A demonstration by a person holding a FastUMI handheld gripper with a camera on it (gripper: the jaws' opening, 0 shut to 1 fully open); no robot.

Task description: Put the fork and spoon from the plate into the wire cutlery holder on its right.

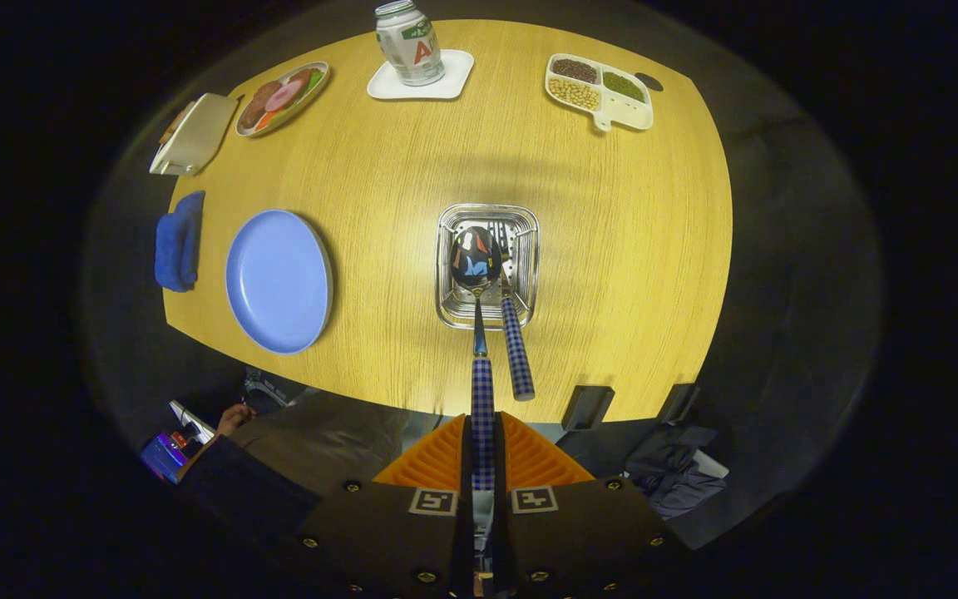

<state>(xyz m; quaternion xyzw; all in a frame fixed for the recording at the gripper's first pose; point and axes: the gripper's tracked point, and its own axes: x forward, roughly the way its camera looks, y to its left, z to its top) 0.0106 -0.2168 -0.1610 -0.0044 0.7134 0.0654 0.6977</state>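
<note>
While both fingers of the gripper [483,453] press on the checked handle of the spoon [479,333], the tongs stand narrow, clamped on that handle with no gap to spare. From between the fingers the spoon reaches forward over the wooden table [412,166], and its bowl hangs above the mouth of the wire cutlery holder [446,274]; whether the bowl touches the rim cannot be told. Just beside the spoon, to its right, the fork [516,349] already stands in the holder, its tines down inside the basket and its checked handle leaning out over the near rim toward the fingers. Well to the left of the holder lies the blue plate [279,279], bare of cutlery. Left of the plate, at the table's edge, a folded blue cloth [180,241] rests, and beyond it a pale rectangular container [194,133] sits at the far left corner. Next to that is an oval dish [282,97] with coloured food pieces. At the far edge, a bottle [408,42] stands upright on a white coaster [421,81], and to the right of it lies a white divided tray [599,91] with beans and grains in its three compartments. Below the near edge of the table, to the left of the fingers, a person's hand [234,418] and dark sleeve show.
</note>
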